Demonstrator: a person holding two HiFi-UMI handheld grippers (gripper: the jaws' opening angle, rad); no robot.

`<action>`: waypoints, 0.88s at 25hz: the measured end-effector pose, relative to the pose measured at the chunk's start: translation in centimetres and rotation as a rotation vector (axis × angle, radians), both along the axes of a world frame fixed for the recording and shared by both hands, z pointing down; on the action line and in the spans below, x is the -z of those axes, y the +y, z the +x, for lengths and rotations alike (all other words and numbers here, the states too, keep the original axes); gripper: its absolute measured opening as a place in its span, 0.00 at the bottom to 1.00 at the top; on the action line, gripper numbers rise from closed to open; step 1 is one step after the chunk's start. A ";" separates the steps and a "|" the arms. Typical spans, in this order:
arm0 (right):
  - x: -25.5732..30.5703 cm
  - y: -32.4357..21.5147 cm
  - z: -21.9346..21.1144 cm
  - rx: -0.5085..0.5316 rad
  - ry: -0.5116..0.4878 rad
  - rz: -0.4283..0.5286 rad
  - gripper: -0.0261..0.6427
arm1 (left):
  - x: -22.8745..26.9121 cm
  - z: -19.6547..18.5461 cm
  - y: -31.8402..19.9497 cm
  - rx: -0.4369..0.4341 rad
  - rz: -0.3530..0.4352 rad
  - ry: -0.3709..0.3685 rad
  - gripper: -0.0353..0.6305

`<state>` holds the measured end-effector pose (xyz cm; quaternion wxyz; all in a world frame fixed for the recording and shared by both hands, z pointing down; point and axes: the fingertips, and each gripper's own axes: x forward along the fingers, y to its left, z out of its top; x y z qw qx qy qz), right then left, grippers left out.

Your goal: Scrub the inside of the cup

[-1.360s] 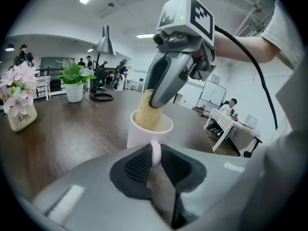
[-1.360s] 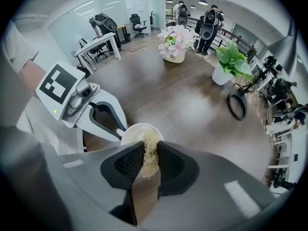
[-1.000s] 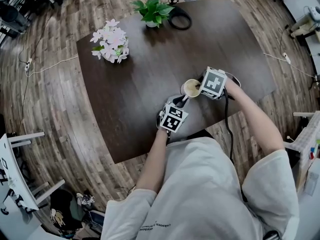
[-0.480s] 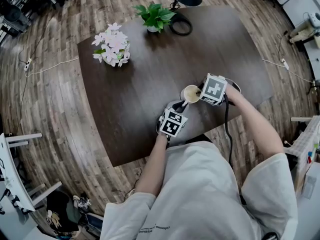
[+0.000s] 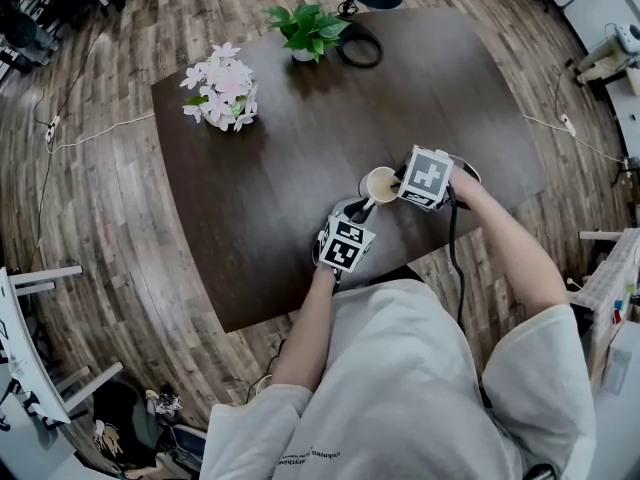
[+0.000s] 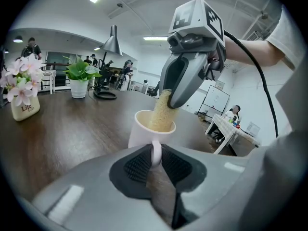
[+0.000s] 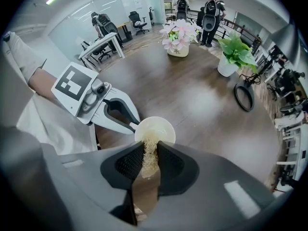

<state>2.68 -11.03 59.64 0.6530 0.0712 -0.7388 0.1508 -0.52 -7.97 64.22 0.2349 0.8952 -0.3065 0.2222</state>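
Clamping cup handle point(image 6: 155, 154), left gripper view, sponge point(image 7: 150, 150), right gripper view

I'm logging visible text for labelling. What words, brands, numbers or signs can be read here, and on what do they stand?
Nothing reads clearly.
Flower vase: dark print on its front, too blurred to read.
Shirt: a small printed line near the hem, too small to read.
Marker cubes: black-and-white square patterns only, no words.
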 end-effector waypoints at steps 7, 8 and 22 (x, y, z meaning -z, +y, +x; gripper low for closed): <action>-0.4 0.7 -0.3 0.017 0.010 -0.030 0.19 | 0.0 -0.1 0.2 0.007 -0.014 -0.005 0.15; -0.5 0.7 -0.4 0.021 0.013 -0.033 0.19 | 0.1 -0.1 0.2 0.010 -0.015 -0.005 0.15; -3.3 0.8 -1.7 0.018 0.018 -0.068 0.19 | 0.0 0.4 0.4 -0.006 -0.010 -0.001 0.15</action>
